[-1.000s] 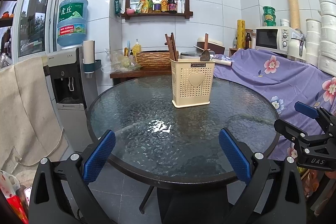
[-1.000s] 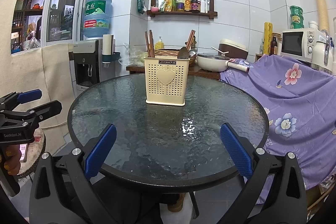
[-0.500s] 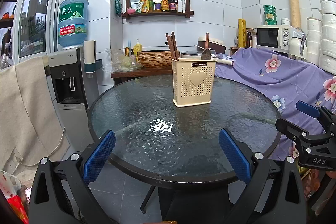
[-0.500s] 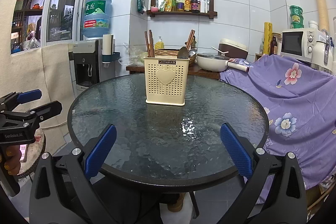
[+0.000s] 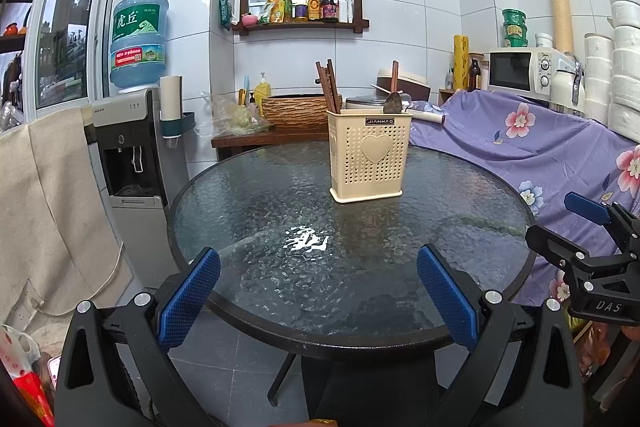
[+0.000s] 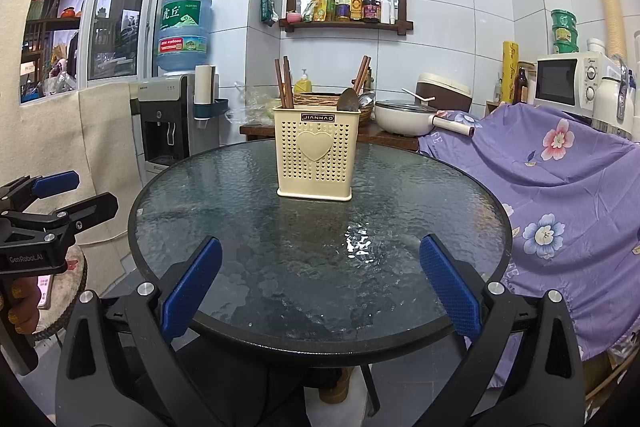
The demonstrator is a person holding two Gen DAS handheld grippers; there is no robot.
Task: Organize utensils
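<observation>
A cream perforated utensil holder (image 5: 369, 155) (image 6: 316, 155) with a heart on its front stands on the round glass table (image 5: 280, 267) (image 6: 240, 227), toward the far side. Brown chopsticks (image 5: 328, 85) (image 6: 282, 81) stick up from its left part. A spoon (image 5: 394, 101) (image 6: 347, 100) and more sticks rise from its right part. My left gripper (image 5: 318, 293) is open and empty over the near table edge. My right gripper (image 6: 320, 285) is open and empty there too. Each gripper shows at the side of the other's view, the right gripper (image 5: 588, 239) and the left gripper (image 6: 60, 199).
A water dispenser (image 5: 132, 155) stands left of the table, with a beige cloth (image 5: 44, 211) beside it. A purple floral cloth (image 6: 560, 195) covers furniture on the right. A side table behind holds a wicker basket (image 5: 296, 111) and a white pot (image 6: 404, 121). A microwave (image 5: 520, 71) sits at the back right.
The left gripper's view has shifted very slightly; the holder and the right gripper sit a touch further right in it. The right view is unchanged.
</observation>
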